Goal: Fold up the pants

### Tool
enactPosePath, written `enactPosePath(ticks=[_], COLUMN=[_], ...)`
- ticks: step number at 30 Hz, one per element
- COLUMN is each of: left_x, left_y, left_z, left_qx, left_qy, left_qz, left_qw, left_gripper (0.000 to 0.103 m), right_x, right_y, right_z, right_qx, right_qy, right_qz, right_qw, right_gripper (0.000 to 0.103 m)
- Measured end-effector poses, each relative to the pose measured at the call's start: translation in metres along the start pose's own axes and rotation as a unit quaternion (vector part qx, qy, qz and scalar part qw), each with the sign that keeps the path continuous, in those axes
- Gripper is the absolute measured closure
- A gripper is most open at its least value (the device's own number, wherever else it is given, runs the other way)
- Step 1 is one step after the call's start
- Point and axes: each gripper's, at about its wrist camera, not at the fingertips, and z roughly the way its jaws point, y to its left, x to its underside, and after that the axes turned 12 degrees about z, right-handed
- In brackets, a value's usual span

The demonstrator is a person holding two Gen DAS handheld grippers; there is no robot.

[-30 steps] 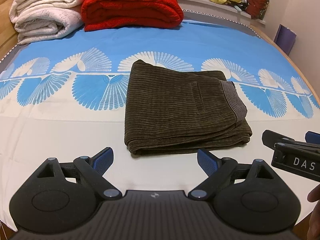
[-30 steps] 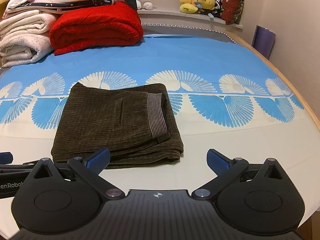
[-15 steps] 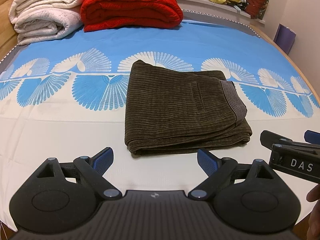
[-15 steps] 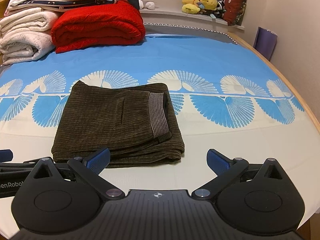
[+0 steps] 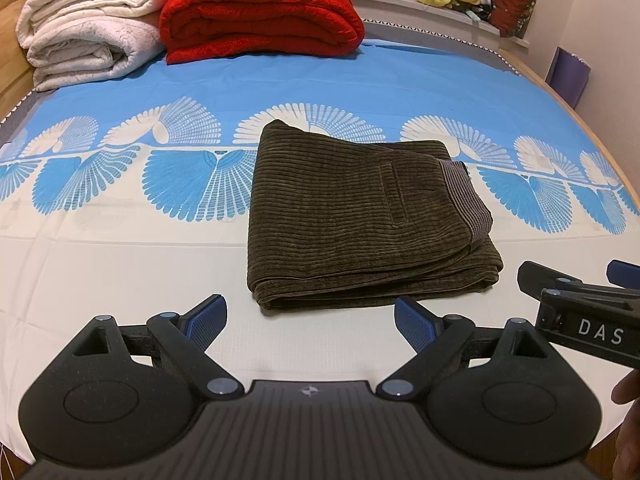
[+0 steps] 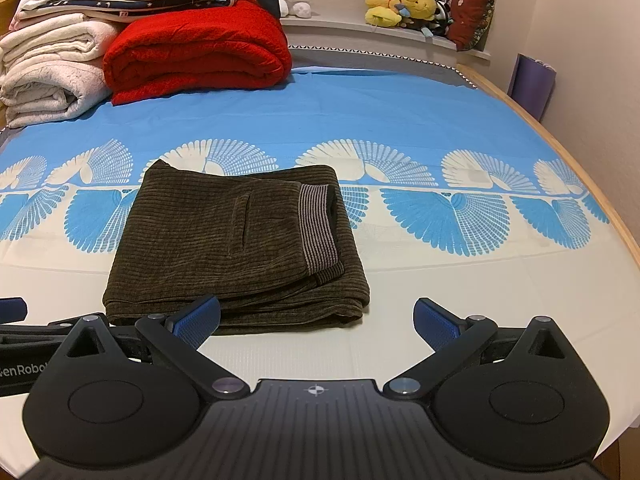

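While both grippers, left gripper (image 5: 311,317) and right gripper (image 6: 317,317), gape empty, the pants (image 5: 360,216) lie folded, seemingly neat.

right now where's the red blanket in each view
Left wrist view: red blanket at top, left of centre, beyond the pants.
Right wrist view: red blanket at upper left, beyond the pants.
Shared landmark: the white blankets beside its left.

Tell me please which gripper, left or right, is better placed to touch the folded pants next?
Left, though only slightly. The left gripper faces the near edge of the pants almost centred between its open fingers. The right gripper is open too, but the pants lie toward its left finger.
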Motion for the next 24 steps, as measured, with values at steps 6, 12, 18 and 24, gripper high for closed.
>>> enactPosePath(ticks=[6, 12, 18, 24], left_x=[0.0, 0.0, -0.0001, 0.0], left_y=[-0.0001, -0.0001, -0.0002, -0.0007], left_z=[-0.0001, -0.0001, -0.0001, -0.0005], left_qx=[0.0, 0.0, 0.0, 0.002], left_qy=[0.0, -0.001, 0.0, -0.003], left_qz=[0.001, 0.001, 0.001, 0.001], left_qw=[1.0, 1.0, 1.0, 1.0], left_gripper=[0.009, 0.009, 0.009, 0.009], right_x=[-0.0001, -0.0001, 0.001, 0.0009], right_y=[0.0003, 0.0005, 0.0007, 0.001], right_z=[-0.0001, -0.0001, 0.0005, 0.0004], right_qx=[0.0, 0.0, 0.0, 0.0], right_qy=[0.0, 0.0, 0.001, 0.001], right_qz=[0.0, 0.001, -0.001, -0.001], right_qw=[1.0, 1.0, 1.0, 1.0], right_gripper=[0.001, 0.001, 0.001, 0.001])
